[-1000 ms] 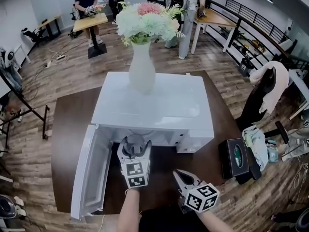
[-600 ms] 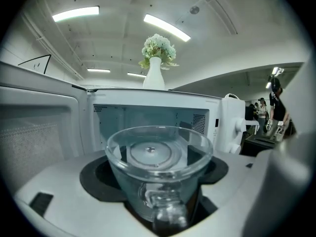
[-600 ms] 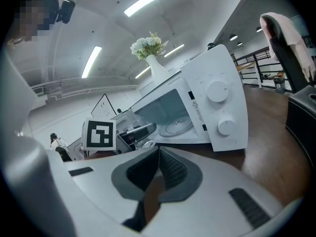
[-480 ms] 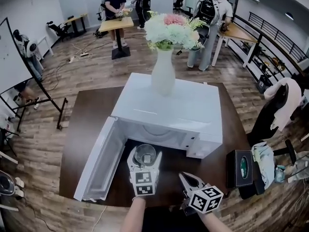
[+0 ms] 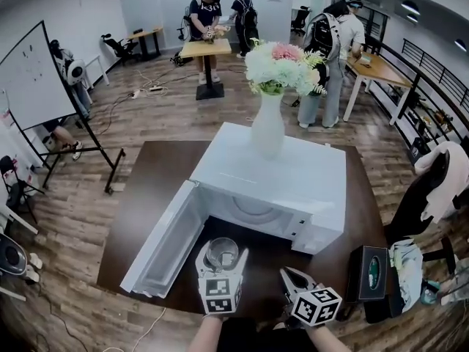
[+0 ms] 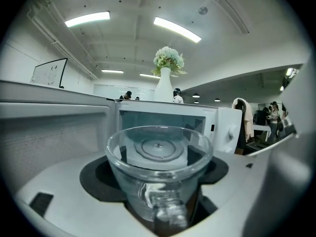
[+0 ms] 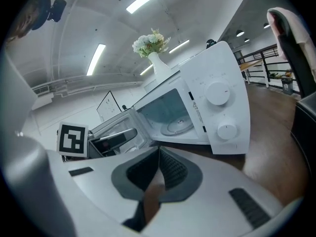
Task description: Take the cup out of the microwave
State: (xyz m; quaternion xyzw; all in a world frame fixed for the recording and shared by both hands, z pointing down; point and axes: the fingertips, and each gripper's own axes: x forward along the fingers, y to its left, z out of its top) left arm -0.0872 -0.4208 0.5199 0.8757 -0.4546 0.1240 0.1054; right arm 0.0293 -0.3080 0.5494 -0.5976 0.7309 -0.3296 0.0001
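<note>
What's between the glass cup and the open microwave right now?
Nothing: in the head view only bare dark table separates the cup, shut in the left gripper, from the microwave.

Vase [image 5: 268,127] stands on microwave [image 5: 293,178], cup [image 5: 221,253] before it.

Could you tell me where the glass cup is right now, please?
In the head view the glass cup sits low and centre, clamped in the left gripper just outside the open microwave, with the right gripper to its right.
</note>
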